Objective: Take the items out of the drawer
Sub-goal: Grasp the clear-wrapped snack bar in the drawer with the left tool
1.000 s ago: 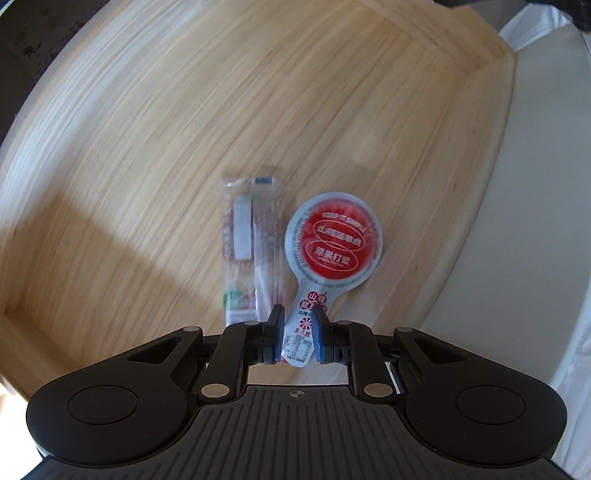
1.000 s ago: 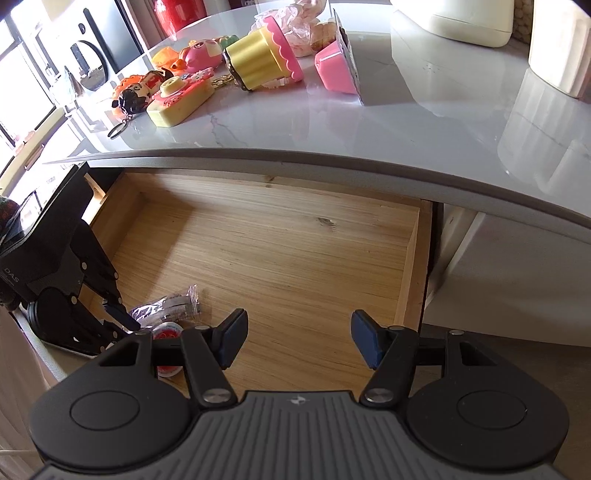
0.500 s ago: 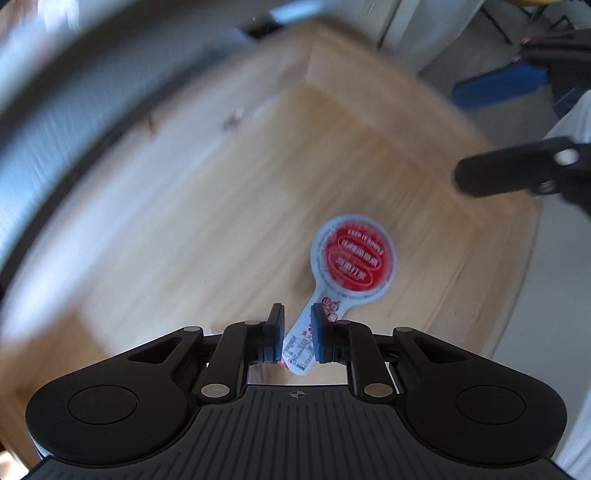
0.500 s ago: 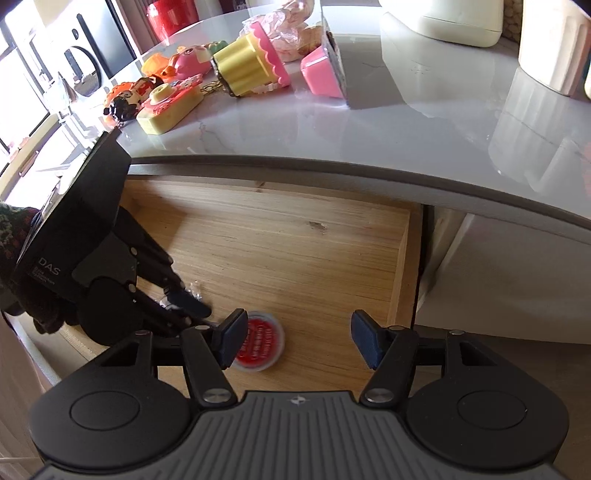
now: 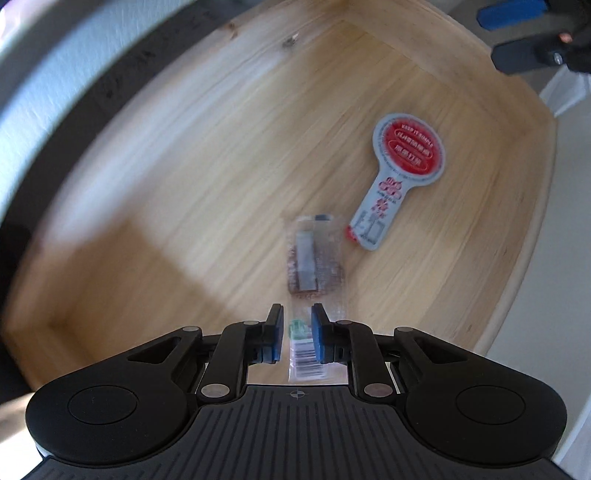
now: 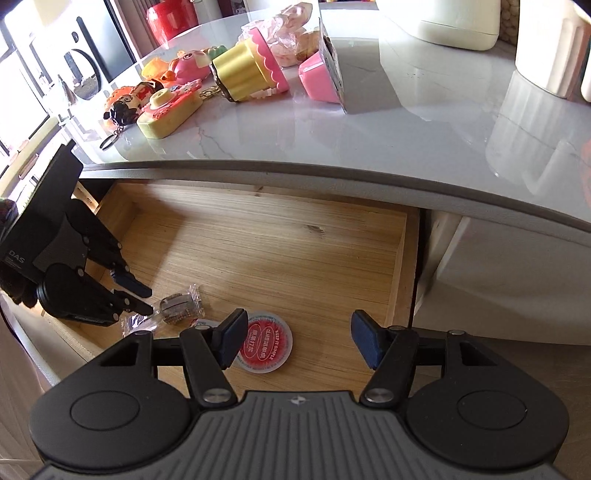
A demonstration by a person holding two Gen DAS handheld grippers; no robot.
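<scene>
The wooden drawer (image 6: 277, 258) stands open under the counter. A clear snack packet (image 5: 310, 266) lies at its front left, its near end pinched between the blue pads of my left gripper (image 5: 297, 328), which is shut on it. In the right wrist view the left gripper (image 6: 142, 301) sits low at the packet (image 6: 177, 306). A red round-headed sachet (image 5: 410, 147) lies loose on the drawer floor to the right. My right gripper (image 6: 299, 339) hovers open above the drawer's front, with the sachet (image 6: 266, 347) below its left finger.
A grey marble countertop (image 6: 369, 147) overhangs the drawer's back. It carries a yellow-and-pink cupcake toy (image 6: 247, 70), a pink box (image 6: 321, 77), a camera-shaped toy (image 6: 170, 110) and white containers (image 6: 458, 22). A white cabinet front (image 6: 498, 288) lies to the drawer's right.
The left gripper let go of the red sachet, which now lies at the drawer's front middle. It moved back left and closed on the clear packet. The right gripper barely moved.
</scene>
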